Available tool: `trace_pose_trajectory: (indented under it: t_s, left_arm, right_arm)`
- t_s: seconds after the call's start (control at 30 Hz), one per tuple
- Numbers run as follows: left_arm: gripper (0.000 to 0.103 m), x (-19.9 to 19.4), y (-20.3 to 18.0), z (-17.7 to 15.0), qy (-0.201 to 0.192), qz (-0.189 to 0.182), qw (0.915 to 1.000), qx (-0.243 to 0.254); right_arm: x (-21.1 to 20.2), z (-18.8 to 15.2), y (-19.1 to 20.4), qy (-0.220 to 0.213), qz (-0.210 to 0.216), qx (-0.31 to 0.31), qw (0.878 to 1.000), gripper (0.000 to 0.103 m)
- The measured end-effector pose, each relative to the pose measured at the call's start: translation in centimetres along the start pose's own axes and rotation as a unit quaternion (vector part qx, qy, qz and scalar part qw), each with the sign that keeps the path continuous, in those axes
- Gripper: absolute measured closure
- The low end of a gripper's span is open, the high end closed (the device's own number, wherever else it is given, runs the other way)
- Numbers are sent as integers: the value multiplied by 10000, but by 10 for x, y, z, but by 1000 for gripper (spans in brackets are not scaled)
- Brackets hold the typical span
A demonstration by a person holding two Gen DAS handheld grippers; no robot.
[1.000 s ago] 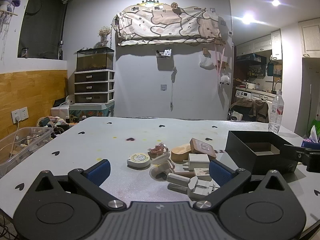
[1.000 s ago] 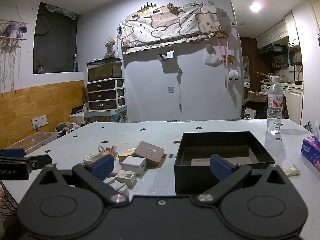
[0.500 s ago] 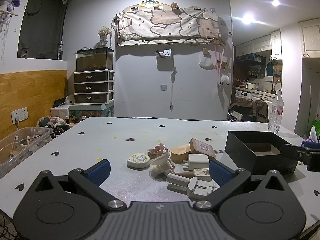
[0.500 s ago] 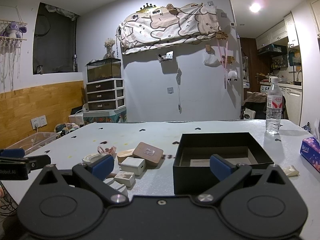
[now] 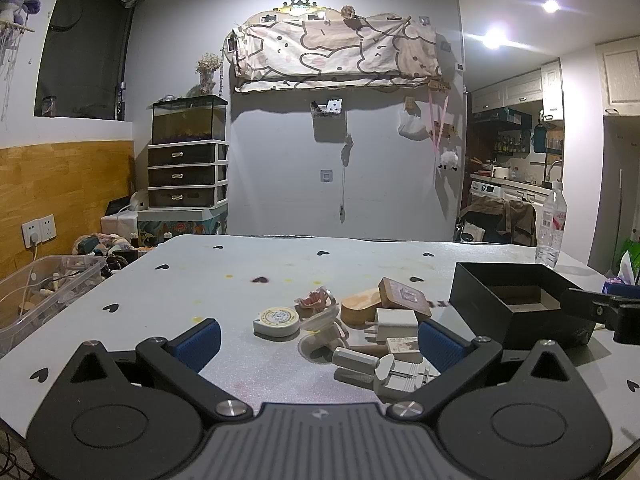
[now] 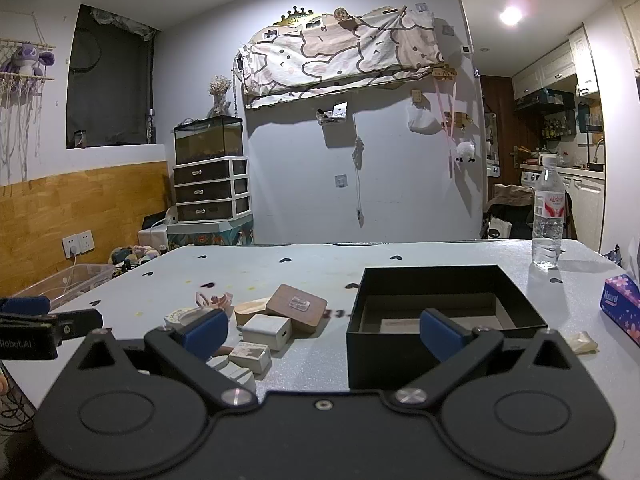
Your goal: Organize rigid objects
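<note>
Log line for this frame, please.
left gripper: open, empty | right gripper: open, empty | black box: nothing placed yet | small items: piled on table

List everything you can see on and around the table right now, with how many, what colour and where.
table: one, grey with black hearts, fills the foreground
black box: one, black, open top, right part of table
white charger: one, white, in the pile left of the box
wooden block with a clear hook: one, brown, leaning behind the charger
tape measure: one, white and round, left edge of the pile
water bottle: one, clear with red label, far right of table
tissue pack: one, pink and blue, right edge
plastic bin: one, clear, beside table on the left
left tongs: one, black with blue pads, open
right tongs: one, same colours, open
</note>
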State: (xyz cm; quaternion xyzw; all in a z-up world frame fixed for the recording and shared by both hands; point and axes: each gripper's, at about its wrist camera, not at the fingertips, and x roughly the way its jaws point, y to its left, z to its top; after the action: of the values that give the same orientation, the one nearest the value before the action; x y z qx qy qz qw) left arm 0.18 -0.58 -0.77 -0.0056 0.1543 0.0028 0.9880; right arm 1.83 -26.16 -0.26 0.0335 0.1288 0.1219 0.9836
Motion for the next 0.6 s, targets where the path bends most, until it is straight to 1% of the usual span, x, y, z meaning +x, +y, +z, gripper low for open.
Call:
trace_pose_trajectory:
  t_s: [0.2,0.23,0.33,0.43,0.6]
  left_arm:
    - [0,2,-4,-2,-7,-5,10000,0]
    - [0,1,-11,3,-10,-9,10000,2]
    - [0,3,-12,5,19,-32,10000,-4]
    - [0,2,-12,4,111,-121,9999,3]
    - [0,16,-14,-7,359,-230,9991,45]
  right_arm:
    - [-2,1,1,-27,8,-18,10000,0]
    - [-3,2,1,-32,13,-19,10000,0]
    - [-3,3,0,-33,49,15,10000,0]
    - [-1,2,-4,12,25,63,10000,0]
    - [6,-3,-10,165,-127,102,9997,0]
